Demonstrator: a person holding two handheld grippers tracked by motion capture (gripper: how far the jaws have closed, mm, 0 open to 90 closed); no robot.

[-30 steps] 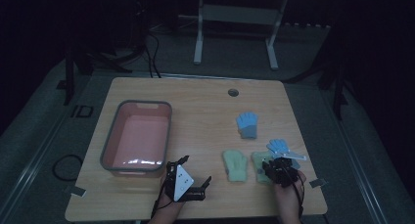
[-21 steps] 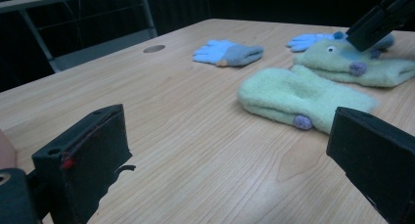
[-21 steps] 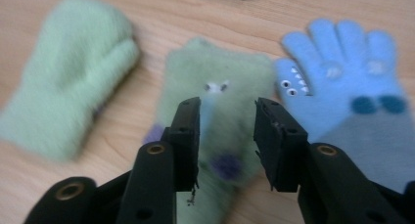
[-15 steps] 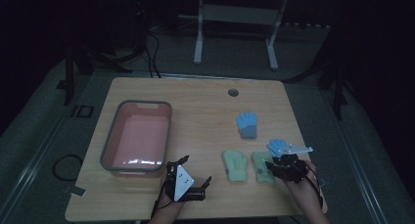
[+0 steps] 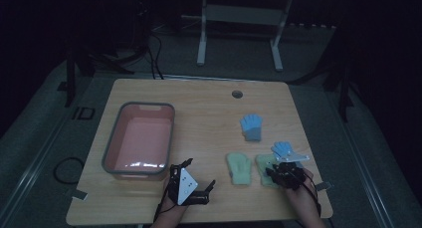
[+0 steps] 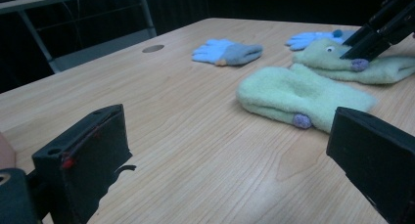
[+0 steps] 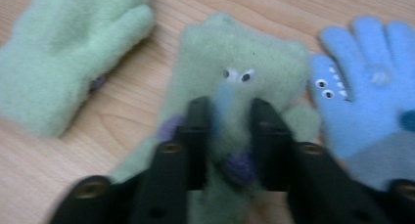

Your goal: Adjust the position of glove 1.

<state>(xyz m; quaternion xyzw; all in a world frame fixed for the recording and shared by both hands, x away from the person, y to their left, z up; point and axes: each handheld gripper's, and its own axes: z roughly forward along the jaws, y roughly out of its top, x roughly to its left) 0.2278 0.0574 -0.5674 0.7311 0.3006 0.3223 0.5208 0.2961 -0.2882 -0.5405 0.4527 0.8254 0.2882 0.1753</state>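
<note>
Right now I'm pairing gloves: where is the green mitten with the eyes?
In the high view, the eyed green mitten lies near the table's front right, between the plain green mitten and a blue glove, under the right gripper.

The worktop (image 5: 209, 113) is seen from above and from the near side in the high view, facing forward and down, with the whole top inside the frame. The left gripper view is taken very low, just above the wood, and is directed across the worktop toward the green mittens (image 6: 303, 97). The right gripper view is held close over the mitten with eyes (image 7: 235, 87), looking down along the right tongs (image 7: 227, 136). The mittens are shared by all three views.
</note>
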